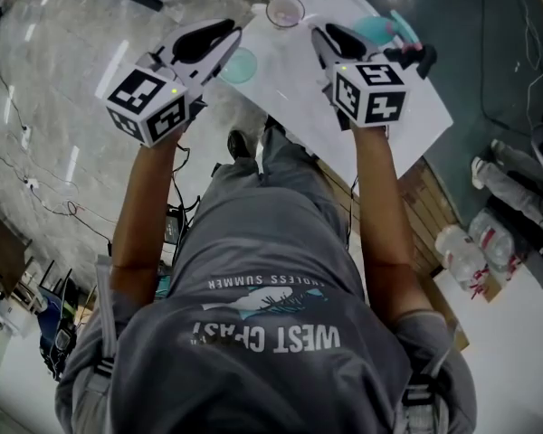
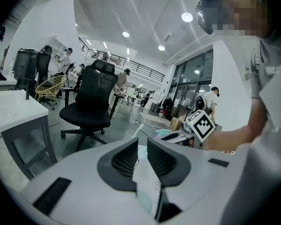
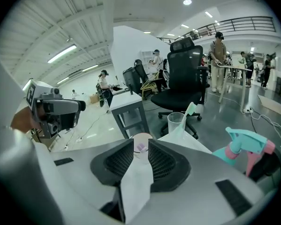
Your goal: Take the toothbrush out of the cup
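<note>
White table (image 1: 299,98) below both tongs. Left gripper (image 2: 143,146): released, narrow gap between jaws, nothing between the pads, at the table's left edge just beside a teal disc (image 1: 239,65). Right gripper (image 3: 140,146): released too, empty, pointed at a pale pink cup (image 3: 141,139) near its tips, not touching. Teal spray bottle (image 3: 241,144) with a pink collar off to the right of that gripper. Clear cup (image 3: 176,123) further back on the table, upright, well apart from both tongs. Toothbrush (image 3: 191,110) inside the clear cup, head up, leaning over the rim.
</note>
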A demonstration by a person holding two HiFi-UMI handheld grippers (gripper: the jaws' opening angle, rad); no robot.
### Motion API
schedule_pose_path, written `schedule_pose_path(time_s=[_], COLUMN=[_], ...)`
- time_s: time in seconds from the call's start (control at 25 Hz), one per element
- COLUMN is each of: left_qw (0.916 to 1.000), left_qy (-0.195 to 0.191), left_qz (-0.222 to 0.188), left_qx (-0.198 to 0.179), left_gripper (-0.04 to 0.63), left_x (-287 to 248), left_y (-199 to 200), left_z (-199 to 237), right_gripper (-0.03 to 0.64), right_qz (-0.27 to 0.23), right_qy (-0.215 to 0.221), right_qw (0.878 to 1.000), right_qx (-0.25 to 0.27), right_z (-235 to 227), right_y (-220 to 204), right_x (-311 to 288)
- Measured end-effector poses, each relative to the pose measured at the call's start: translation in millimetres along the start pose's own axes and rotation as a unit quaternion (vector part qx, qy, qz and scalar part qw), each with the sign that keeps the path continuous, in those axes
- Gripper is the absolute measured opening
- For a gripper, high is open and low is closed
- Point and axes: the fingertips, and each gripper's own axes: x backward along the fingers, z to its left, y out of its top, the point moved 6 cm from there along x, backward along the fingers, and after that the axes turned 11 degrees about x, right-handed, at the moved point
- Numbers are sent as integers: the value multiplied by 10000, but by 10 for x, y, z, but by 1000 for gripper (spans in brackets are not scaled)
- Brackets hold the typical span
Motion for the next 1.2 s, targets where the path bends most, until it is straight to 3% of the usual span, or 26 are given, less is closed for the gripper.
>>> schedule_pose_path(time_s=[0.24,0.4,1.2], left_qw=[10000,9999,10000], left_qy=[74,92,-25], left_qz=[24,31,-14], left_qx=[48,69,-75], left_gripper=[57,57,57], left_x=[-5,-8,112], left_y=[-55,-70,6], left_z=[47,66,-91], right_gripper=[112,82,74], right_qz=[114,144,-436], right_qy=[59,24,-300], right_qw=[9999,9999,9986], right_qx=[-11,-36,-83], right_z=[-19,-37,22], right_y=[-93,-119,205], right_x=[-146,-188,249])
